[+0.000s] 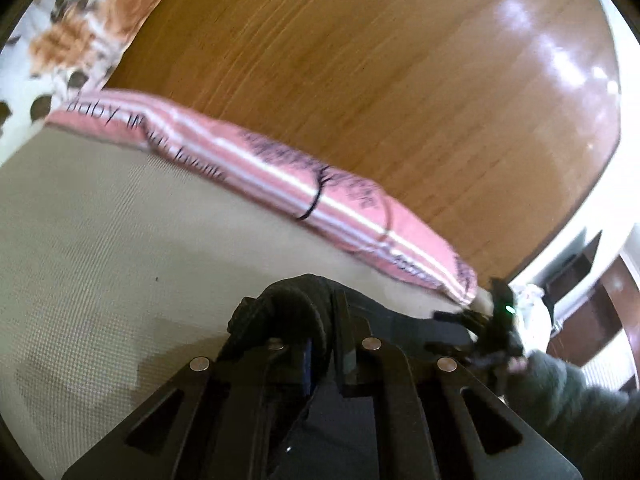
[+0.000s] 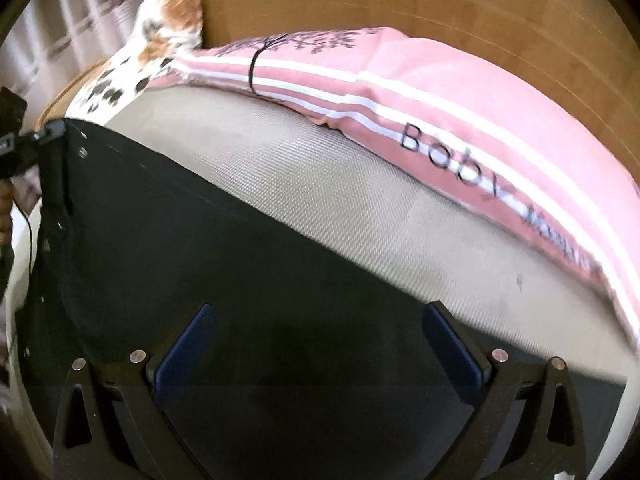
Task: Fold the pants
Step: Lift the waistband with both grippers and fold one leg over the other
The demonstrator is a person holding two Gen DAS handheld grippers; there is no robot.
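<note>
The black pants (image 2: 208, 248) lie spread flat on a beige woven mat, filling the lower left of the right wrist view. My right gripper (image 2: 318, 320) is open just above them, its blue pads (image 2: 188, 352) wide apart and empty. In the left wrist view my left gripper (image 1: 320, 320) is shut on a bunched fold of the black pants (image 1: 288, 300), lifted a little off the mat. The other gripper (image 1: 496, 332) shows at the right of that view. My left gripper also shows at the far left edge of the right wrist view (image 2: 16, 140), at a corner of the pants.
A long pink striped pillow (image 2: 440, 92) with black lettering lies along the far edge of the mat (image 2: 320, 176), against a wooden headboard (image 1: 360, 60). A white floral pillow (image 1: 80, 40) sits beside it. A sleeved hand (image 1: 560, 384) is at the lower right.
</note>
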